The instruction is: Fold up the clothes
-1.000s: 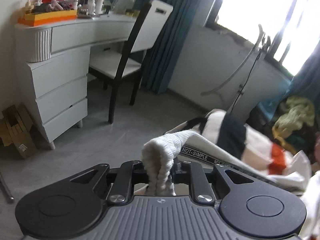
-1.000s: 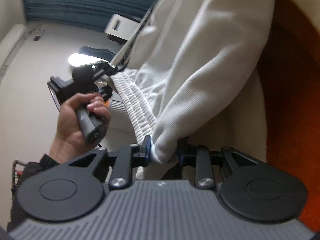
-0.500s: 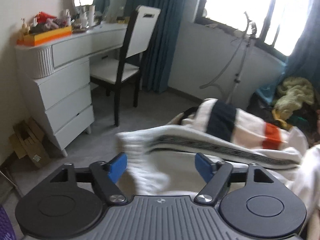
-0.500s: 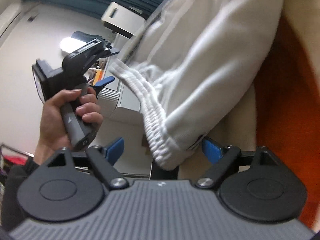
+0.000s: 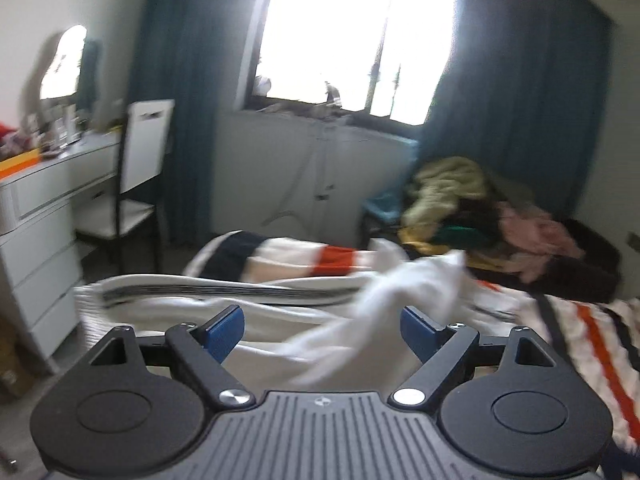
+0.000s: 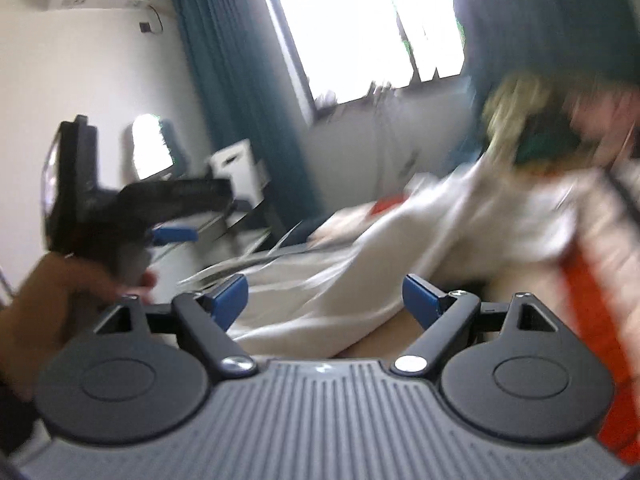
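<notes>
Both tongs spread, nothing pinched.
White garment (image 5: 280, 340) was seen lying just ahead of left gripper (image 5: 322, 330) and right gripper (image 6: 324, 300), ungripped.

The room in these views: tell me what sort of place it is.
Most likely a home bedroom: a striped bedspread under a white garment, a dressing table with a mirror, and a heap of clothes by the curtained window.
</notes>
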{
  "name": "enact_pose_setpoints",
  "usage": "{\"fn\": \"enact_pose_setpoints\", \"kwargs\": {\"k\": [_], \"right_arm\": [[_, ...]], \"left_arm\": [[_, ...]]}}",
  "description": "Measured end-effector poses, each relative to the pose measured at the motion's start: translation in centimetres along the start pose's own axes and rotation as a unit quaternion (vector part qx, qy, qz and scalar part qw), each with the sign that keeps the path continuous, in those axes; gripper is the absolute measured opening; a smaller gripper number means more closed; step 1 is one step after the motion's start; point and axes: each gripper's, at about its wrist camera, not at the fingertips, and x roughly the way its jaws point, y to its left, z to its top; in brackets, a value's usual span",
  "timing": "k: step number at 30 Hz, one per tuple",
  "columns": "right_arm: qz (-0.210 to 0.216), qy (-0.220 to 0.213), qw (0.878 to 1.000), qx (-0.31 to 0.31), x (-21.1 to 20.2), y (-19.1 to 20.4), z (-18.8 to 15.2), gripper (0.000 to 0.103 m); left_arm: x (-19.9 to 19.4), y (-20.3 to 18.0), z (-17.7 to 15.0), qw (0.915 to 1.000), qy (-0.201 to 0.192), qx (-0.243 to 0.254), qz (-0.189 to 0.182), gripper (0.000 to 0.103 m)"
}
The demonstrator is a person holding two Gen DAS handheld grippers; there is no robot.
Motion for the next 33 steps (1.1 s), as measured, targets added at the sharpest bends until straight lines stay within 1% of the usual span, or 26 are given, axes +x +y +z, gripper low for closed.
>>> {"fn": "enact_pose_setpoints", "kwargs": {"k": [2,5,8,11,14,16,18,20,21,27,33], "right_arm": [[-0.028,-0.021,0.999,-0.008,-3.2,-2.9,-0.2,0.086],[-0.064,-0.047,0.997,-0.002,-5.4,-6.0,-0.5,0.086],[-0.092,-0.069,0.993,-0.005,-7.2,-8.6,-1.8,0.086],[-0.11,-0.084,0.99,-0.017,-7.9,-10.6,-3.6,0.086],[-0.128,-0.082,0.988,-0.031,-7.9,-12.1,-5.5,0.086],[-0.135,-0.07,0.988,-0.03,-7.0,-12.2,-6.4,0.086],[-0.136,-0.058,0.989,-0.011,-6.6,-12.9,-6.5,0.086],[-0.139,-0.049,0.989,0.004,-6.2,-13.5,-6.7,0.086],[-0.142,-0.051,0.989,0.003,-6.1,-13.4,-6.7,0.086],[-0.161,-0.065,0.985,-0.001,-5.6,-13.3,-7.0,0.086],[-0.162,-0.062,0.985,0.006,-5.9,-13.4,-6.9,0.086]], "left_arm": [[-1.3,-3.7,-1.7,0.9997,-0.01,0.012,-0.02,0.087],[-2.9,-8.5,-5.1,0.9981,-0.028,0.032,-0.044,0.088],[-3.5,-11.7,-8.6,0.9961,-0.03,0.048,-0.069,0.089],[-3.6,-13.6,-11.9,0.9938,-0.045,0.066,-0.077,0.089],[-2.6,-13.8,-14.7,0.9928,-0.054,0.069,-0.082,0.089],[-1.7,-13.5,-16.5,0.9934,-0.038,0.074,-0.078,0.089],[-0.9,-12.5,-17.7,0.9939,-0.023,0.084,-0.067,0.089],[0.0,-11.8,-18.1,0.9949,-0.006,0.081,-0.06,0.089],[0.3,-11.6,-18.0,0.9951,-0.001,0.078,-0.06,0.089],[1.1,-10.7,-18.0,0.9965,0.0,0.068,-0.048,0.089],[1.3,-10.2,-18.3,0.9975,0.008,0.057,-0.041,0.089]]}}
